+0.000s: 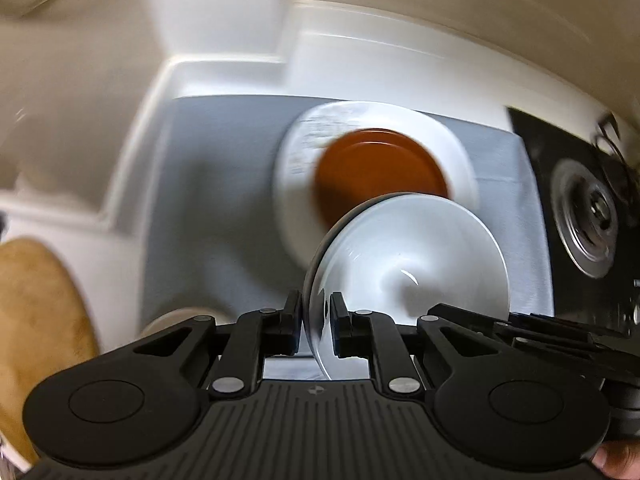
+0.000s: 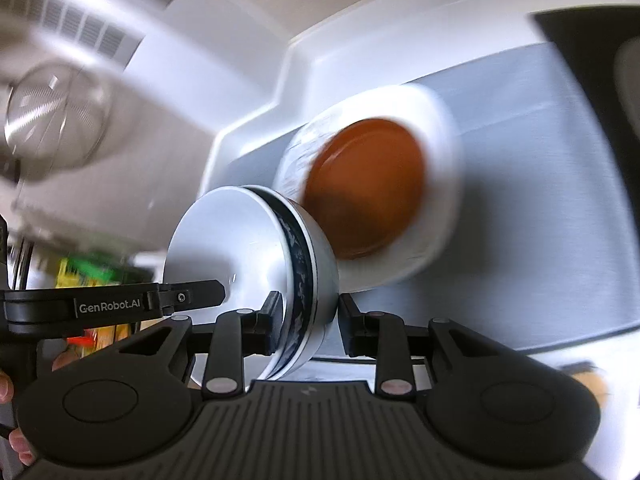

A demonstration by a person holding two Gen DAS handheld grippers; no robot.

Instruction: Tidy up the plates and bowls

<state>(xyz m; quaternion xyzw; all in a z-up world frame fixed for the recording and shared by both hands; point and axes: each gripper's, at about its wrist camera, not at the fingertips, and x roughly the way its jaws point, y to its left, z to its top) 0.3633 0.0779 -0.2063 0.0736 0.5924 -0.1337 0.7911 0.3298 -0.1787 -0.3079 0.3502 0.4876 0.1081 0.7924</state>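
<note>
A white bowl (image 1: 408,264) with a dark blue patterned outside (image 2: 256,264) is held in the air by both grippers. My left gripper (image 1: 316,326) is shut on its near rim. My right gripper (image 2: 306,322) is shut on the opposite rim; its fingers (image 1: 480,322) reach into the left wrist view from the right. Beyond the bowl a brown plate (image 1: 380,172) (image 2: 366,188) lies on a white plate (image 1: 452,148) (image 2: 442,136), on a grey mat (image 1: 216,184) (image 2: 532,140). The plates are blurred.
The mat lies in a white moulded tray (image 1: 224,76) (image 2: 256,120). A black stove with a metal burner (image 1: 588,216) is to the right. A tan cushion (image 1: 36,320) lies at lower left. A grilled fan-like appliance (image 2: 52,116) is upper left in the right wrist view.
</note>
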